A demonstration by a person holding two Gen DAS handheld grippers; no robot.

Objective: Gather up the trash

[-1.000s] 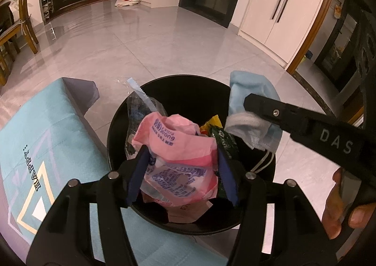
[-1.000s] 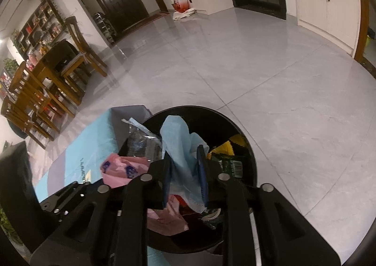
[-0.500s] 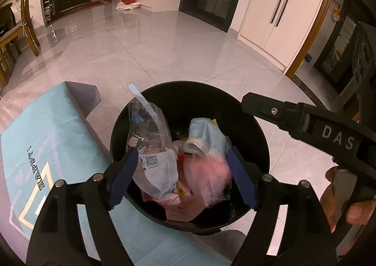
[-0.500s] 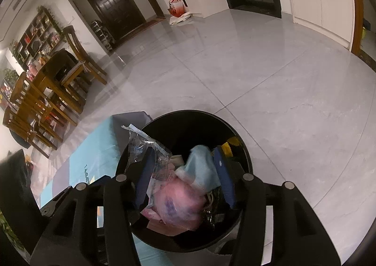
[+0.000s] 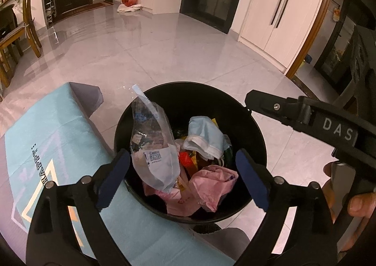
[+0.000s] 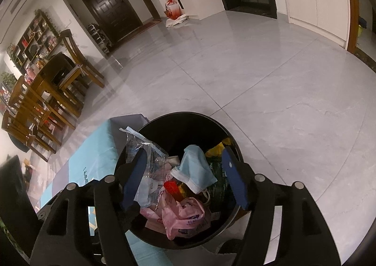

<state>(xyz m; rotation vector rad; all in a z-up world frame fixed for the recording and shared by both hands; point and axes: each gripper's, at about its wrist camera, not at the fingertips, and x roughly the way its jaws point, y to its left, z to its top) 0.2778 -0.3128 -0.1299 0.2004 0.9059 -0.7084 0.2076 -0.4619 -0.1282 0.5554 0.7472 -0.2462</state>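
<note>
A black round bin (image 5: pixel 256 129) (image 6: pixel 174 122) stands on the floor beside a teal-covered table. Inside it lie a pink plastic wrapper (image 5: pixel 211 186) (image 6: pixel 185 216), a light blue face mask (image 5: pixel 206 136) (image 6: pixel 195 167), a clear plastic bag (image 5: pixel 152 141) (image 6: pixel 143 155) standing against the left wall, and red, yellow and green wrappers. My left gripper (image 5: pixel 185 179) is open and empty above the bin's near rim. My right gripper (image 6: pixel 185 179) is open and empty above the bin; its arm crosses the right of the left wrist view (image 5: pixel 305 115).
The teal tablecloth (image 5: pixel 47 139) (image 6: pixel 94 160) with "HAPPY" lettering lies left of the bin. Grey tiled floor (image 6: pixel 258 82) stretches beyond. Wooden chairs and a table (image 6: pixel 47 92) stand far left. White cupboard doors (image 5: pixel 277 14) line the right wall.
Both grippers opened and let go: the pink wrapper dropped from the left and the blue mask from the right, and both now lie in the bin. Both grippers have drawn back slightly.
</note>
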